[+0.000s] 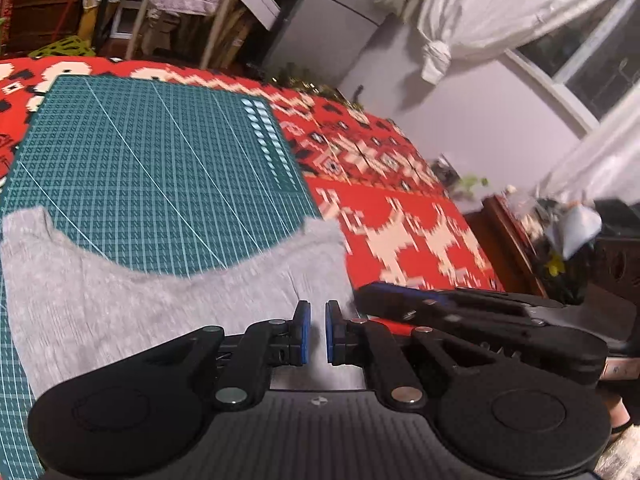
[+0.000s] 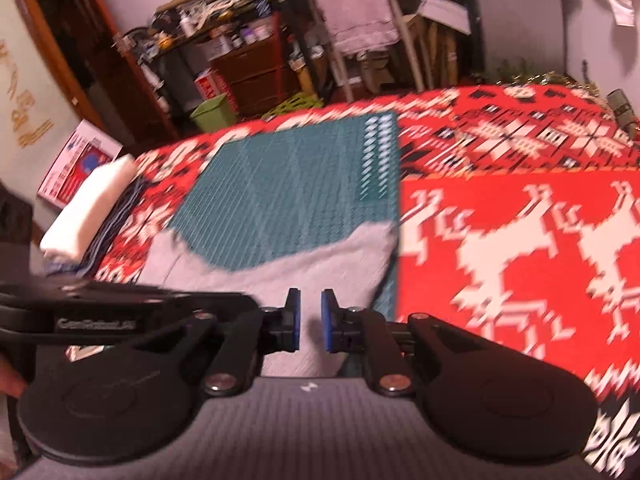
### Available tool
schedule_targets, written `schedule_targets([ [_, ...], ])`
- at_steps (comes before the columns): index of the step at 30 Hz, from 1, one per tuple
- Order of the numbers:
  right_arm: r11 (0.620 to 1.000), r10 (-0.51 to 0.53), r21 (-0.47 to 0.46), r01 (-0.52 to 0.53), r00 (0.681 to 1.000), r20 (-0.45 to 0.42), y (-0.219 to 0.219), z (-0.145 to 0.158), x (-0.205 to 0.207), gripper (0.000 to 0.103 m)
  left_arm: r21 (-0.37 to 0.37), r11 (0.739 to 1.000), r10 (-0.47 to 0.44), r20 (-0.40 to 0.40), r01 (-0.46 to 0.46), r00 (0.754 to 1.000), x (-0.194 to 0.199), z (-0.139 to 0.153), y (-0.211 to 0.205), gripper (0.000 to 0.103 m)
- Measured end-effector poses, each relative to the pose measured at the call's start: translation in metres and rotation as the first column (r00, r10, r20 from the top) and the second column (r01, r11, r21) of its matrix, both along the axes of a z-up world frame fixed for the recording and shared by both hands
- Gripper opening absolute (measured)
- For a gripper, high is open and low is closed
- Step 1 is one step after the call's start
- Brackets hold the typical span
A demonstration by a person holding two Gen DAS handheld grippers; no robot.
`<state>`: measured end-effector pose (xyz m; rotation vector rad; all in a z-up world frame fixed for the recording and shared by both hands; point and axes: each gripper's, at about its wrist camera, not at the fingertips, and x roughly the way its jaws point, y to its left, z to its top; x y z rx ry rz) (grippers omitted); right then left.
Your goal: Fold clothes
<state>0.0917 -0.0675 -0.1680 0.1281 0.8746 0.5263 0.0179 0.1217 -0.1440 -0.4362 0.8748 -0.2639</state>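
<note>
Cluttered room, red patterned bed (image 1: 400, 216) carrying green mat (image 1: 160, 168). Grey garment (image 1: 160, 304) lying on mat, just ahead of both claws. You're holding left claw (image 1: 318, 332) and right claw (image 2: 310, 320) slightly parted, gripping nothing.

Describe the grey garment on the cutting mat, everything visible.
The grey garment is a soft heathered knit lying flat on the green cutting mat, with a deep curved scoop between two strap-like corners. Its right edge nears the mat's border. Both the left gripper and the right gripper hover over it, jaws slightly apart, holding nothing.
</note>
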Motion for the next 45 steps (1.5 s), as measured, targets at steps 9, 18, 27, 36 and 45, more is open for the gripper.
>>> schedule_targets([
  [9, 0.996, 0.036, -0.082, -0.037, 0.999, -0.021, 0.011, -0.018, -0.023, 0.007, 0.030, 0.999, -0.010, -0.048, 0.012, 0.999, -0.011, -0.021, -0.003, 0.007],
  [18, 0.989, 0.086, -0.120, -0.089, 0.996, -0.029, 0.012, -0.010, -0.051, 0.012, 0.060, 0.994, -0.084, -0.048, 0.087, 0.995, -0.039, -0.007, -0.011, 0.007],
  [27, 0.982, 0.110, -0.153, -0.113, 0.994, -0.028, 0.008, -0.008, -0.070, 0.012, 0.102, 0.988, -0.106, -0.067, 0.112, 0.992, -0.061, -0.012, -0.013, 0.006],
  [36, 0.968, 0.175, -0.173, -0.183, 0.983, -0.060, 0.016, -0.011, -0.089, 0.012, 0.111, 0.985, -0.120, -0.089, 0.130, 0.989, -0.077, -0.016, -0.016, 0.006],
  [45, 0.965, 0.209, -0.152, -0.215, 0.977, -0.051, 0.019, -0.003, -0.099, 0.012, 0.108, 0.986, -0.114, -0.090, 0.124, 0.989, -0.085, -0.016, -0.018, 0.006],
])
